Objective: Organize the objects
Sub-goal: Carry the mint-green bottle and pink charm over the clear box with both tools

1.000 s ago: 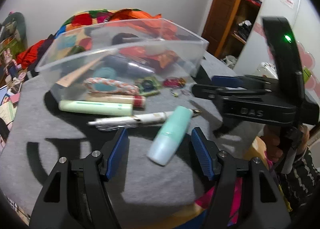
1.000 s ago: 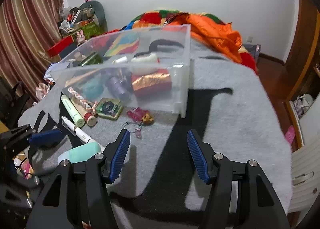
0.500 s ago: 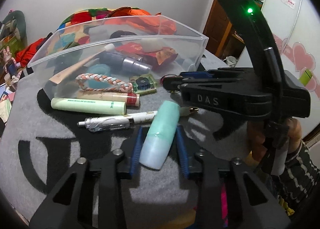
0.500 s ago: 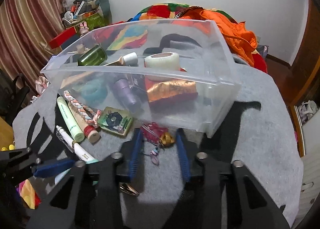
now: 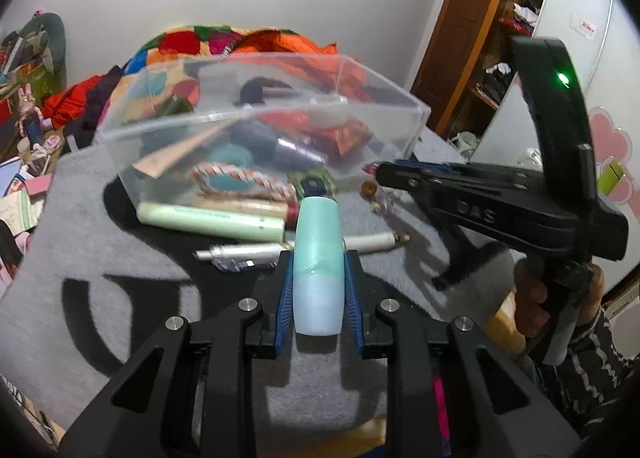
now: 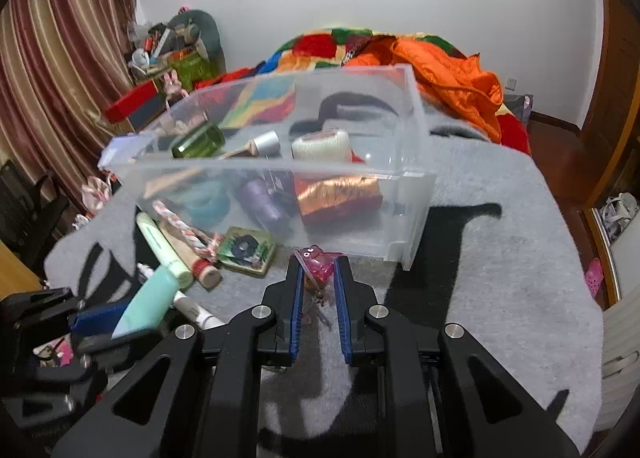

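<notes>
Both picks look made, so the step in hand is the carry to the clear bin (image 6: 416,194); the next move, I judge, calls for lifting each piece over the bin's near wall before letting go.

Going left to right: the left gripper (image 5: 318,294) is closing its jaws, pads pressed on the mint tube (image 5: 318,258), just off the grey mat (image 5: 120,242) near its front edge. The right gripper (image 6: 318,290) is also closing, jaws nearly together, on a pink charm (image 6: 316,264) just before the bin's front wall.

Inside the bin — a green bottle (image 6: 198,146), a white tape roll (image 6: 320,144), a purple spool (image 6: 264,202) and an orange foil roll (image 6: 338,196).
</notes>
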The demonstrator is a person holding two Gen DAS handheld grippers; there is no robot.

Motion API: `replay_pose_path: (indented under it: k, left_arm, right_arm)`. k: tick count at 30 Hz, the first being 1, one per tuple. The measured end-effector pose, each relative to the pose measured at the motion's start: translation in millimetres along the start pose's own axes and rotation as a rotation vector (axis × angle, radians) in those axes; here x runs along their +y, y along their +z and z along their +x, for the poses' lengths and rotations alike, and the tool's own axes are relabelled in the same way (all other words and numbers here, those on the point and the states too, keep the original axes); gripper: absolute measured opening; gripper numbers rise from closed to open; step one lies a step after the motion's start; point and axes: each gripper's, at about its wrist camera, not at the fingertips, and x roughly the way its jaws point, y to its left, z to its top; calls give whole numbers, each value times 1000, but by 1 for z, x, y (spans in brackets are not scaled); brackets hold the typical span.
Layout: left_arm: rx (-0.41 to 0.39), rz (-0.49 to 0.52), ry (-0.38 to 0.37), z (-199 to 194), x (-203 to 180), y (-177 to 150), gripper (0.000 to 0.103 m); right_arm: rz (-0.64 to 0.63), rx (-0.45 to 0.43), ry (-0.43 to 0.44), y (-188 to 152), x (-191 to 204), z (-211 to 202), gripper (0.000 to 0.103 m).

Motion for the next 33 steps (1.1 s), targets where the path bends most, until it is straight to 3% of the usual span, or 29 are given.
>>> replay_pose_path:
  k: [20,33]
  left_arm:
    - [-178,-37,52,-35,25,64,24]
    - [-250,-32,100,-39,37,108,24]
  right_arm:
    - [31,-177,68,38,2,-53,13]
    - [22,-245,29,74,9,-52,13]
